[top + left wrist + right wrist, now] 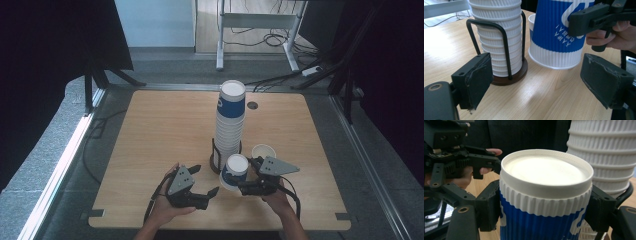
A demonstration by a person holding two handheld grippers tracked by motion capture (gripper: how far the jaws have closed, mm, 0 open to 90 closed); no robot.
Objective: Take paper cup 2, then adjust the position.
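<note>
While my right gripper [248, 176] clamps one upturned cup [234, 171] just off the counter [160, 130] beside the stack [229, 125], my left gripper [205, 181] gapes empty; setting down remains.

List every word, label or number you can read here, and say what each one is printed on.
Blue and white ribbed paper cup held in the right gripper: a line of small white characters, upside down in the left gripper view, too small and blurred to read.
The same cup: part of a large white curved mark, not a readable word.
Tall stack of white ribbed paper cups in the black wire holder: no readable text.
</note>
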